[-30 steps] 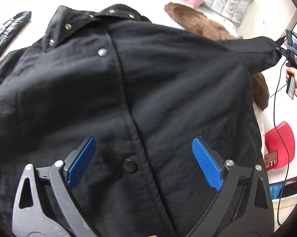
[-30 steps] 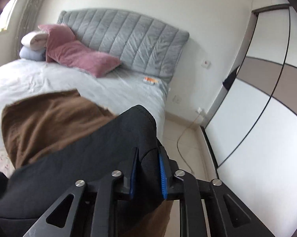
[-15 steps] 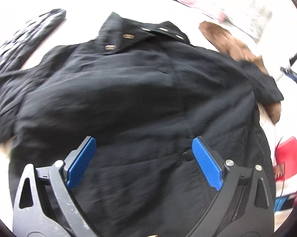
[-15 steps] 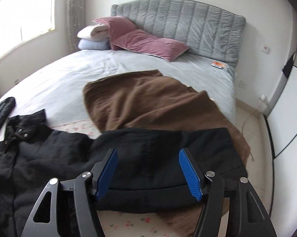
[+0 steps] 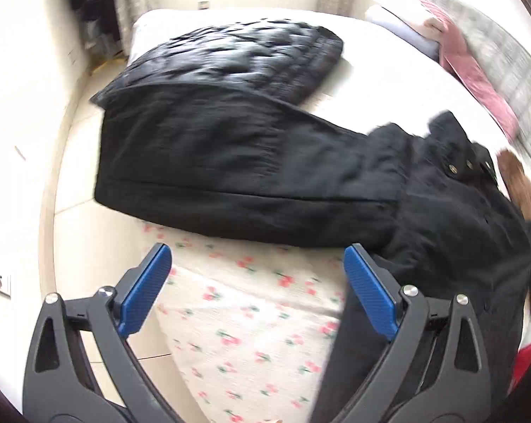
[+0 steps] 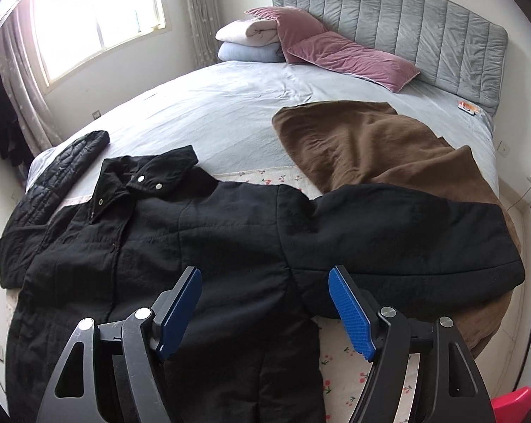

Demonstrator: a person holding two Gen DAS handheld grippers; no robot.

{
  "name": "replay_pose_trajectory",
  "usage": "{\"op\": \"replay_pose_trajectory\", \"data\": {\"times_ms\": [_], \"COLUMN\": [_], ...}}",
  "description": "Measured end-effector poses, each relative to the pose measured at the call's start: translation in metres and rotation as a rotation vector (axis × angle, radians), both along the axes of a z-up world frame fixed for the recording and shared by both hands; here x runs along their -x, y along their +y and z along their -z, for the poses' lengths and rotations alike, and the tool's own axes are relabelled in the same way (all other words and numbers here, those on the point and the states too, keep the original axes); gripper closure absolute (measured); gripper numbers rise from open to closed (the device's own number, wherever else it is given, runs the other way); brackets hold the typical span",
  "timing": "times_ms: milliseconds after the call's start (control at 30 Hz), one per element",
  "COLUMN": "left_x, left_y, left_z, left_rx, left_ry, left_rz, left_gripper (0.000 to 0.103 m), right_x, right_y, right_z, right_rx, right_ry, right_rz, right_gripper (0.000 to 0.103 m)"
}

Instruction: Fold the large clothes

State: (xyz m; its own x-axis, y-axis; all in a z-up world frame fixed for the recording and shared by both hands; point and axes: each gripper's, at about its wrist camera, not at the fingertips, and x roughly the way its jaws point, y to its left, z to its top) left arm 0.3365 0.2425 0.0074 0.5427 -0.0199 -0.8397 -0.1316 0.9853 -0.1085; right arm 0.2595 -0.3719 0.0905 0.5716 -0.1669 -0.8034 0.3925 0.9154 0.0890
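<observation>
The black coat [image 6: 201, 246] lies spread flat on the bed [image 6: 230, 105], front side up, with both sleeves stretched out to the sides.

The right gripper [image 6: 265, 308] is wide open and holds nothing. It hangs over the body of the coat, and between its two blue pads [image 6: 350, 313] the black cloth near the armpit is seen. The one sleeve [image 6: 406, 232] runs away from the right-hand pad, ahead of it and to the right, and its end lies on a brown blanket [image 6: 353, 141]. The collar [image 6: 149, 176] with metal snaps is ahead and to the left of the left-hand pad.

The left gripper [image 5: 258, 290] is also wide open and grips nothing. Between its pads there is only the flowered sheet [image 5: 244, 317], not the coat. The other sleeve [image 5: 230, 176] lies just ahead of the fingertips, across the view, and its cuff end reaches over the edge of the bed. The body of the coat passes under the right-hand finger. Beyond the sleeve lies a quilted black jacket [image 5: 237, 56]; the sleeve overlaps its near edge. This view is somewhat blurred.
</observation>
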Motion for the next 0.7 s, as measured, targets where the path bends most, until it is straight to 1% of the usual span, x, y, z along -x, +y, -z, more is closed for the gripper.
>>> {"op": "replay_pose_trajectory", "data": {"times_ms": [100, 233, 300, 367, 400, 433, 600, 633, 667, 700], "left_x": [-0.017, -0.036, -0.045, -0.054, -0.059, -0.065, -0.086, -0.089, -0.090, -0.090], "left_y": [0.076, 0.152, 0.173, 0.182, 0.185, 0.184, 0.163, 0.162, 0.161, 0.159], "left_z": [0.022, 0.057, 0.071, 0.083, 0.087, 0.090, 0.092, 0.092, 0.092, 0.091], "left_rx": [0.083, 0.212, 0.294, 0.390, 0.422, 0.427, 0.350, 0.347, 0.390, 0.442], "left_ry": [-0.012, -0.035, -0.062, -0.094, -0.103, -0.111, -0.141, -0.132, -0.123, -0.116], "left_rz": [-0.147, -0.262, -0.279, -0.271, -0.258, -0.247, -0.160, -0.151, -0.128, -0.112], "left_gripper": [0.005, 0.005, 0.005, 0.005, 0.005, 0.005, 0.005, 0.014, 0.039, 0.056], "right_x": [-0.001, -0.003, -0.004, -0.007, -0.009, -0.012, -0.023, -0.024, -0.025, -0.026], "right_y": [0.011, 0.027, 0.033, 0.040, 0.044, 0.047, 0.062, 0.065, 0.067, 0.069], "right_z": [0.014, 0.030, 0.036, 0.041, 0.043, 0.046, 0.054, 0.056, 0.057, 0.057], "right_rx": [-0.025, -0.021, -0.010, 0.004, 0.009, 0.013, 0.034, 0.036, 0.039, 0.044], "right_ry": [0.031, 0.083, 0.104, 0.126, 0.138, 0.150, 0.187, 0.192, 0.196, 0.200], "right_rz": [-0.006, -0.023, -0.028, -0.032, -0.036, -0.043, -0.069, -0.076, -0.081, -0.086], "right_gripper": [0.028, 0.028, 0.028, 0.028, 0.028, 0.028, 0.028, 0.028, 0.028, 0.028]}}
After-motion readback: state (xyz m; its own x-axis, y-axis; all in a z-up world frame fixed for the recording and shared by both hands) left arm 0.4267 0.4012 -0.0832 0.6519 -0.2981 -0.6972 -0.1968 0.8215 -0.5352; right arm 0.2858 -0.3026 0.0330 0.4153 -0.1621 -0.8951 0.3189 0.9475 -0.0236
